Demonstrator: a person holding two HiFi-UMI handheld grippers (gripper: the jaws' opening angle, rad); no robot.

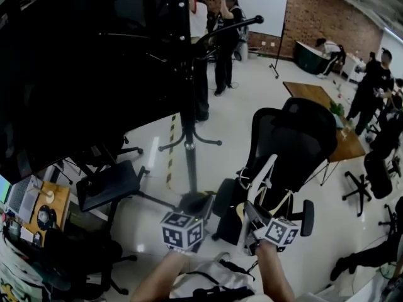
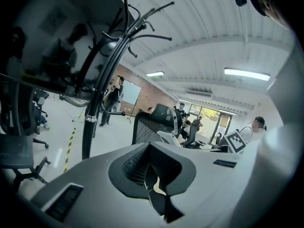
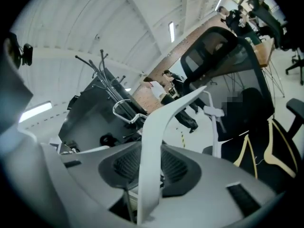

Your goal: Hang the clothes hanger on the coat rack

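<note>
Now | clothes hanger (image 3: pixel 154 127) | pinched between right gripper (image 3: pixel 150 169) fingers (image 3: pixel 175 167) | jutting beyond

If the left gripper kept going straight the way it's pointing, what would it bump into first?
Probably the black office chair, just right of the coat rack's pole; depth is unclear.

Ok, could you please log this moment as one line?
right gripper: shut on white clothes hanger | left gripper: shut, empty | black coat rack: ahead, hanger not yet on it

Both forearms (image 1: pixel 157 275) reach from 6 toward 12 o'clock. The left gripper (image 2: pixel 154 177) has its jaws together. The right gripper (image 3: pixel 149 167) clamps a white hanger (image 3: pixel 164 120).
</note>
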